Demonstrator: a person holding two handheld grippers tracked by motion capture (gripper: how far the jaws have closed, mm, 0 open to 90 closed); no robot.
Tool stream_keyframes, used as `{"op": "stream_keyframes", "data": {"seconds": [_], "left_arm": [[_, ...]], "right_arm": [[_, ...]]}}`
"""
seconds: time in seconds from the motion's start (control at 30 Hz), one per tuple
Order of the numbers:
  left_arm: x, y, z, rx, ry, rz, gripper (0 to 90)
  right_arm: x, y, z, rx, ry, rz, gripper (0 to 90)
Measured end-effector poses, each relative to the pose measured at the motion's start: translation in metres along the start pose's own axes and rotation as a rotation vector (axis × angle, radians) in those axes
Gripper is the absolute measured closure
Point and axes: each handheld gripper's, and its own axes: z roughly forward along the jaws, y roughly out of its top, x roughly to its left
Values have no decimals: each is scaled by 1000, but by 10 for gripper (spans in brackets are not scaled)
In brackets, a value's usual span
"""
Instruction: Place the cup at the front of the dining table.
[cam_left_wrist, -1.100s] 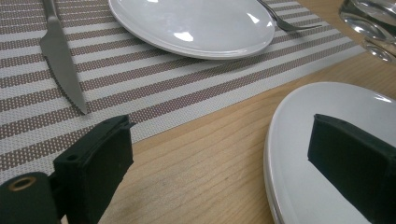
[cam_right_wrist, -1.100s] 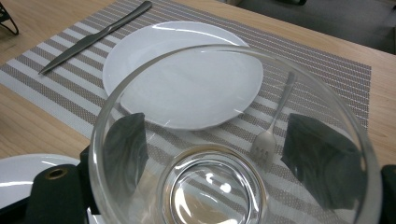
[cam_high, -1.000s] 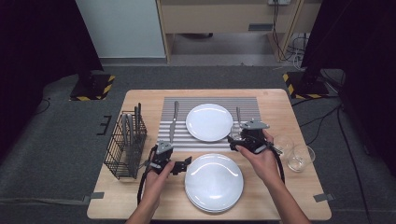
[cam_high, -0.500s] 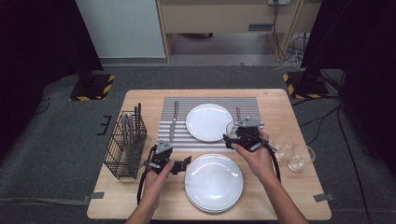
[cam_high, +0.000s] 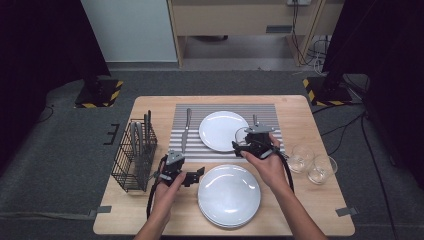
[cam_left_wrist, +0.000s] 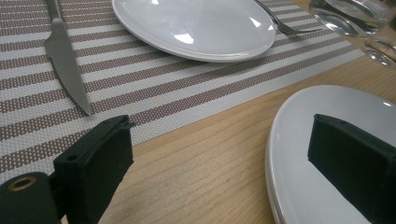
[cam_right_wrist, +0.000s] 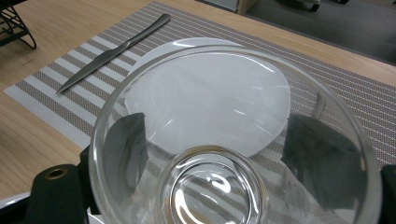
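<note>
Right gripper (cam_high: 243, 145) clamped on a glass (cam_right_wrist: 224, 140), near plate (cam_high: 223, 130). Left gripper (cam_high: 196, 176) jaws spread, low.

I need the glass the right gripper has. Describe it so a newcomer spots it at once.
Start at the striped placemat in the middle of the wooden table. At the right edge of the white plate on it, the right gripper clasps a clear glass. Two more glasses stand free near the table's right edge; this one alone sits between fingers.
</note>
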Motion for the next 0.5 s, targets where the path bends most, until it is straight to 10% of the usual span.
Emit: {"op": "stream_keyframes", "data": {"seconds": [0.5], "left_arm": [[1,-1,1,7,-1,-3,61]], "right_arm": [[2,12,9,2,3,-7,198]]}}
